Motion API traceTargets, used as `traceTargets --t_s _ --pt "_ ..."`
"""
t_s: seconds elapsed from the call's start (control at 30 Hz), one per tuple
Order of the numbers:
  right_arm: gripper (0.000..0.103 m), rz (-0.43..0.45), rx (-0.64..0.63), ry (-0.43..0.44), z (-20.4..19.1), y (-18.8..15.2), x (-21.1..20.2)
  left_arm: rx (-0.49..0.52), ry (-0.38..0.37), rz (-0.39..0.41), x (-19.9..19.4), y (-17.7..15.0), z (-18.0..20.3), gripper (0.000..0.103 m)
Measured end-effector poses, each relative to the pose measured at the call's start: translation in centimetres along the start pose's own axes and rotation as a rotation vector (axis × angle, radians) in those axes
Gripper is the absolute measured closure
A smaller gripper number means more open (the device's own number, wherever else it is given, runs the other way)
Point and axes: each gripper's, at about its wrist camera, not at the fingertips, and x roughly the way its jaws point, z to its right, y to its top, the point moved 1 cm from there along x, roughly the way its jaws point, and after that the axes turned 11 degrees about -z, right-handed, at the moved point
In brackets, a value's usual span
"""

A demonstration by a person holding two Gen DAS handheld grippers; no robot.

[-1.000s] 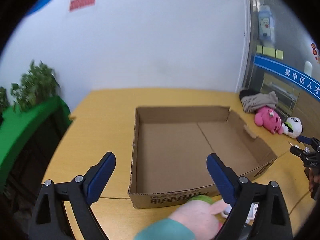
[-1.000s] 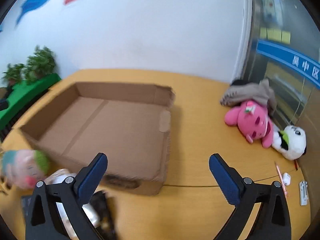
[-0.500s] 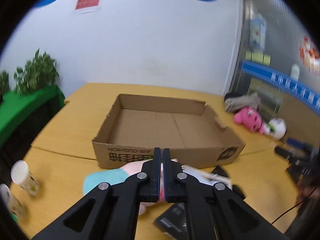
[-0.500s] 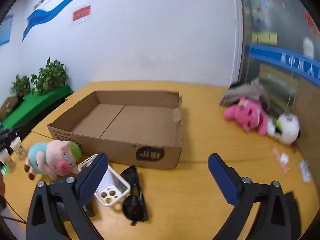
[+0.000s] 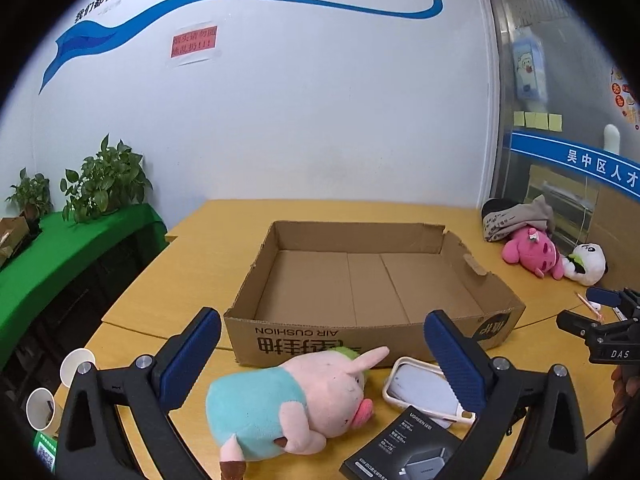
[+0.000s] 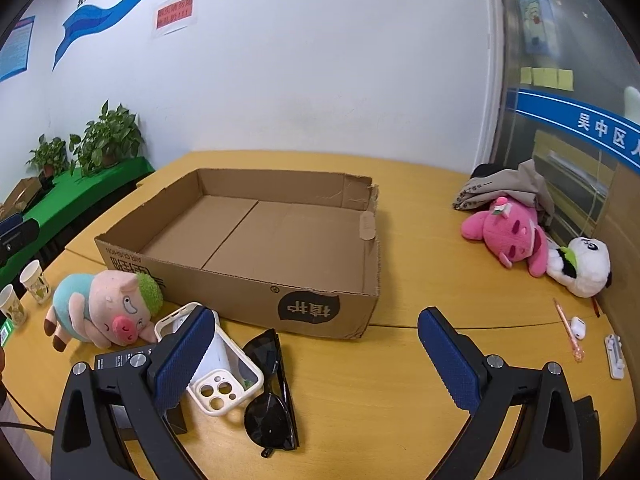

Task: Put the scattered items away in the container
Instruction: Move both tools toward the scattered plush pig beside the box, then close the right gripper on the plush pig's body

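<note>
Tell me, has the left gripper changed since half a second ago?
Yes. The left gripper was shut then; now it is open, its blue pads either side of the pig toy in front of the cardboard box.

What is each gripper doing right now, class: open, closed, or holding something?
Left gripper: open, holding nothing, above the pig plush.
Right gripper: open, holding nothing.

Both views look bright and evenly lit to us, with soft light from overhead. Shadows are faint, just a thin dark patch under the sunglasses (image 6: 269, 390) between the right fingers. Everything's pretty sharp with no motion blur. Heavy fisheye bending curves the wall (image 5: 320, 100) beyond the fingers, and black vignette eats the corners.
</note>
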Motion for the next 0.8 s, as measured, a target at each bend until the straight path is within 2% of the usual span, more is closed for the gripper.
traceTargets --t_s 0.37,0.47,0.57,0.8 --pt "0.0 -0.081 -0.062 0.056 -2.4 0.9 3.6 -0.087 -0.022 -0.111 2.4 -1.4 -3.7 0.001" --pt "0.0 -0.09 -0.093 0.106 -3.6 1.2 4.4 -0.106 -0.04 -0.155 3.1 -1.7 -5.2 0.001" --pt "0.0 -0.145 -0.151 0.165 -5.8 1.6 6.0 -0.114 -0.07 -0.205 4.2 -2.0 -6.8 0.001" --pt "0.0 -0.214 -0.31 0.384 -12.8 2.5 8.4 -0.176 -0.095 -0.326 8.2 -3.5 -10.6 0.001"
